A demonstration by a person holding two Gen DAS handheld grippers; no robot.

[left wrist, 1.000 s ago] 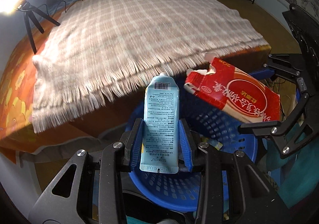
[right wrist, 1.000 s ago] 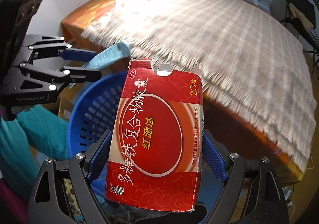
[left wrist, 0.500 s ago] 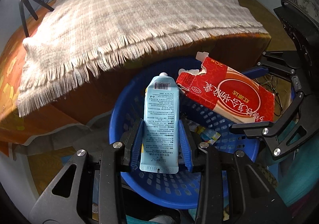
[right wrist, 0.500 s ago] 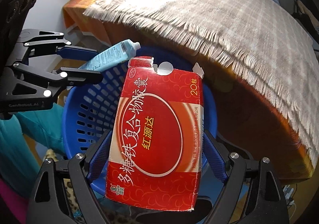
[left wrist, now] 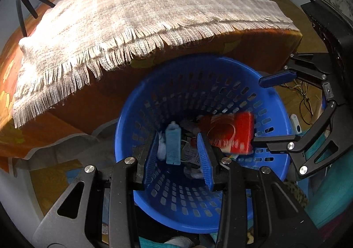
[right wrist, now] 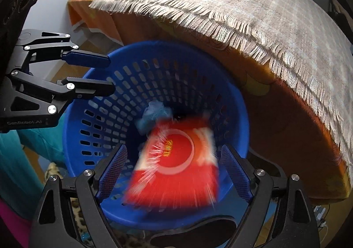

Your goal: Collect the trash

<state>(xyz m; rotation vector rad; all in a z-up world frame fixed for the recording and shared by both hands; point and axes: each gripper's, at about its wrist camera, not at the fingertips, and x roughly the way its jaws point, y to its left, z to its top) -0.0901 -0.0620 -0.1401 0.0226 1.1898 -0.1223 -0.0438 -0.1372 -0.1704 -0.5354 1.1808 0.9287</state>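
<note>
A blue perforated plastic basket [left wrist: 220, 76] [right wrist: 106, 115] stands on the floor beside the bed. My left gripper [left wrist: 178, 155] is open above its near rim; a light blue tube [left wrist: 173, 146] is falling, blurred, inside the basket. My right gripper [right wrist: 172, 170] is open too; a red carton with white lettering [right wrist: 176, 164] [left wrist: 231, 133] drops away from it into the basket, motion-blurred. In the left wrist view the right gripper [left wrist: 275, 111] hangs over the basket's right rim. In the right wrist view the left gripper [right wrist: 108, 73] hangs over its left rim. Other scraps lie at the basket's bottom.
A bed with a fringed checked blanket [left wrist: 143, 16] [right wrist: 253, 5] over an orange sheet [right wrist: 275, 104] overhangs the basket's far side. A black tripod [left wrist: 22, 3] stands at the bed's left. Teal cloth [right wrist: 13, 159] and cables [left wrist: 306, 102] lie beside the basket.
Both grippers opened over the basket. The blue tube left the left gripper and the red carton left the right one; both are dropping into the basket. The cameras tilted further down.
</note>
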